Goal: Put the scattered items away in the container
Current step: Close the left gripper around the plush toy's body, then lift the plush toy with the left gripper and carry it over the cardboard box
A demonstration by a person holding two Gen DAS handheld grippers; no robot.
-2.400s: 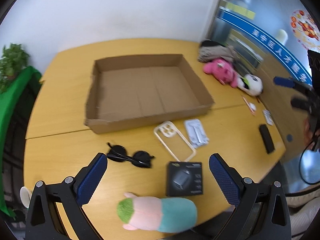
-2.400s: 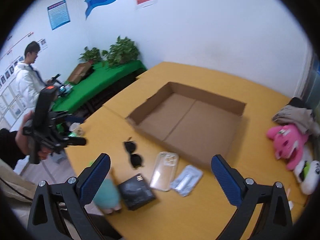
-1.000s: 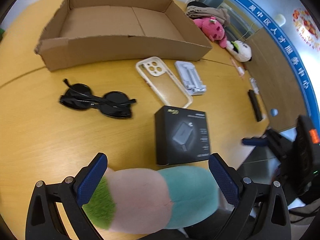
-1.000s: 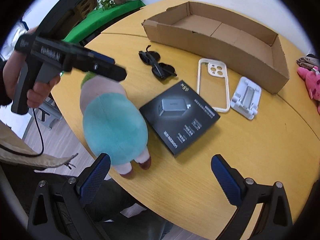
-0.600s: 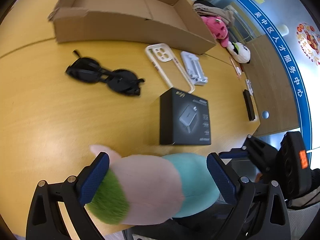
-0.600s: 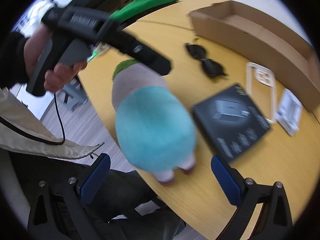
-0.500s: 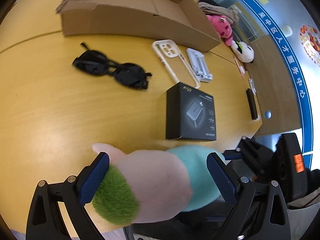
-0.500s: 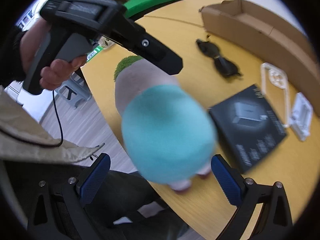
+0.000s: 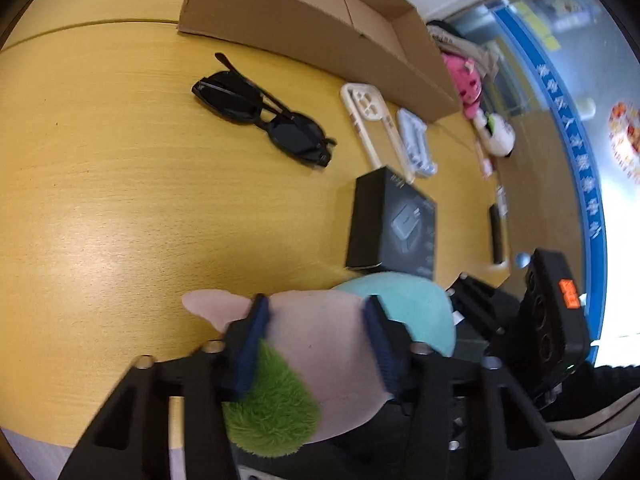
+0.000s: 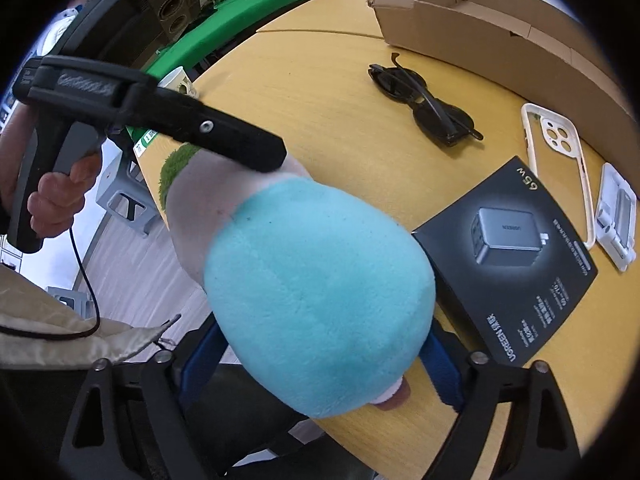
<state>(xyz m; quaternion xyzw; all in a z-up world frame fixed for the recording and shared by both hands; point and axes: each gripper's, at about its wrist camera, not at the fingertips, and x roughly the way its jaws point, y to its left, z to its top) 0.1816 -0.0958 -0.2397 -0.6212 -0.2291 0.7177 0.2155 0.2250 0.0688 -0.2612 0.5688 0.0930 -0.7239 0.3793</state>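
Observation:
A plush toy (image 9: pixel 320 344), pink with a green end and a teal end, lies at the table's near edge. My left gripper (image 9: pixel 316 340) is shut on its pink middle. My right gripper (image 10: pixel 316 364) is closed on its teal end (image 10: pixel 316 288) from the other side. The cardboard box (image 9: pixel 320 20) stands open at the far side, also in the right wrist view (image 10: pixel 500 28). Black sunglasses (image 9: pixel 260 114), a clear phone case (image 9: pixel 372 120), a white phone stand (image 9: pixel 416 148) and a black charger box (image 9: pixel 396 224) lie between.
A pink plush (image 9: pixel 466 80), a white plush (image 9: pixel 498 136) and clothes lie at the table's far right. A black bar (image 9: pixel 496 232) lies near the right edge. The table (image 9: pixel 120 200) is yellow wood. A green-covered bench (image 10: pixel 240 12) stands beyond the table.
Both grippers moved in on the plush toy and closed on it, the left on the pink middle, the right on the teal end.

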